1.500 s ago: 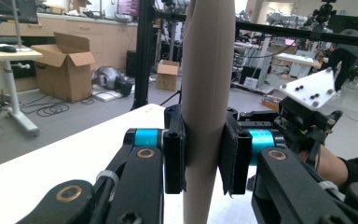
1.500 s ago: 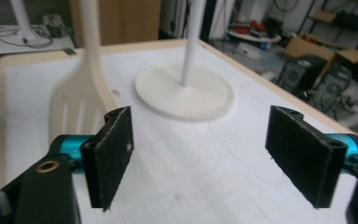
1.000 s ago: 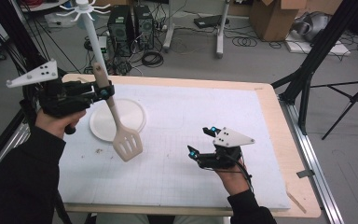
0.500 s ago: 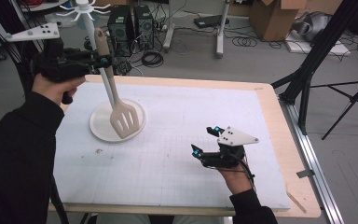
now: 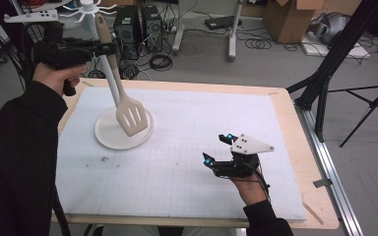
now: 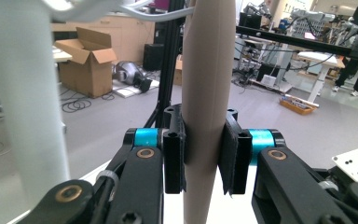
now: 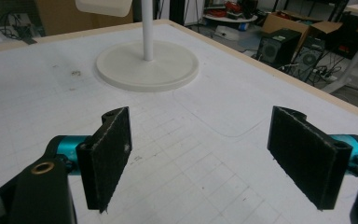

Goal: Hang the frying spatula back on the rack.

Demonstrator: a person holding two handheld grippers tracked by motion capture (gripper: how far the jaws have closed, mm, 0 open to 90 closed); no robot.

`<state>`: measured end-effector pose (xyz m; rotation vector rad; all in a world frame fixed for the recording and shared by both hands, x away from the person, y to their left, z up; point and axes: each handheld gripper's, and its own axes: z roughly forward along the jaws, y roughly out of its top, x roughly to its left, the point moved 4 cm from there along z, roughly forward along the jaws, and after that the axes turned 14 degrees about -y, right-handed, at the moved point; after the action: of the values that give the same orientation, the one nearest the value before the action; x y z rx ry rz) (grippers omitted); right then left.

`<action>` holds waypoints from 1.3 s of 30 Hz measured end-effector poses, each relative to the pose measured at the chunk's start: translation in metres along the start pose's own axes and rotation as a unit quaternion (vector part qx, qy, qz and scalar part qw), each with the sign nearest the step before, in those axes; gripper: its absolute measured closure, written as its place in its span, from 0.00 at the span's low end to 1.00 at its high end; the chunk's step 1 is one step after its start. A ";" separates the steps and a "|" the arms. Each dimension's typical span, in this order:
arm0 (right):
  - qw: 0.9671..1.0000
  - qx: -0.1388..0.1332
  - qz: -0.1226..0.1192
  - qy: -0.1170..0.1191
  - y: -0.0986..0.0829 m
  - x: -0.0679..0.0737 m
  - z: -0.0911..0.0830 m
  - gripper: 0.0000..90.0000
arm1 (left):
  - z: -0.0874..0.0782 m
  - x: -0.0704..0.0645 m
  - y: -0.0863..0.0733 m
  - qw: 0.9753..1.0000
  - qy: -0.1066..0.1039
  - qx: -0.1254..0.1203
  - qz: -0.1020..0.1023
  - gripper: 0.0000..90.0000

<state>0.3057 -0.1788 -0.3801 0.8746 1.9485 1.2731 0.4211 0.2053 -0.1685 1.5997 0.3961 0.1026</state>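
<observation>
Left gripper [image 5: 109, 48]: raised above bench's [image 5: 285, 101] far-left corner, jaws clenched on beige slotted spatula [image 5: 131, 116] handle; blade hangs tilted over round white stand base [image 5: 109, 136], beside white pole [image 5: 107, 69]. Right gripper [image 5: 215, 150]: low over white mat [image 5: 187, 147], jaws released, holding nothing.

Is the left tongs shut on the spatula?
Shut: the left tongs clamp the spatula handle between both pads, blade hanging above the stand base.

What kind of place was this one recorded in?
Most likely a robotics lab or workshop, not a home: computer towers and loose cables sit on the floor, cardboard boxes are stacked behind, and a white gridded mat covers the work table.
</observation>
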 end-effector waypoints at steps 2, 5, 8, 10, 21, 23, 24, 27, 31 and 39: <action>1.000 0.001 0.000 0.001 -0.001 0.000 0.000 0.23 | -0.001 0.003 -0.001 1.000 0.003 0.001 -0.004 0.82; 1.000 0.002 0.001 0.000 -0.001 0.000 0.000 0.23 | -0.001 0.007 -0.003 1.000 0.008 0.006 -0.007 0.82; 1.000 0.003 0.000 0.000 -0.002 0.000 0.000 0.23 | -0.001 0.008 -0.006 1.000 0.017 0.010 -0.005 0.82; 1.000 0.003 0.000 0.000 -0.002 -0.001 0.000 0.23 | -0.002 0.009 -0.009 1.000 0.019 0.009 -0.006 0.82; 1.000 0.006 0.003 -0.004 -0.003 -0.001 -0.002 0.23 | -0.016 -0.003 -0.016 0.996 0.090 -0.006 0.017 0.47; 1.000 0.006 -0.001 -0.003 -0.003 -0.001 -0.001 0.23 | -0.020 -0.008 -0.021 0.995 0.096 -0.002 0.026 0.42; 1.000 0.006 -0.002 -0.004 -0.003 -0.001 -0.001 0.23 | -0.023 -0.011 -0.025 0.995 0.096 0.002 0.031 0.42; 1.000 0.006 0.002 -0.001 -0.003 -0.001 -0.002 0.23 | -0.032 -0.016 -0.038 0.994 0.110 -0.005 0.029 0.36; 1.000 0.003 0.001 -0.004 -0.001 -0.001 -0.004 0.23 | -0.043 -0.028 -0.058 0.993 0.110 -0.023 0.031 0.28; 1.000 0.019 -0.004 -0.015 -0.005 -0.003 -0.002 0.23 | -0.056 -0.063 -0.121 0.992 0.109 -0.033 0.049 0.20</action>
<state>0.3049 -0.1839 -0.3833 0.8990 1.9568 1.2154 0.3225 0.2413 -0.2716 1.5473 0.4774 0.3647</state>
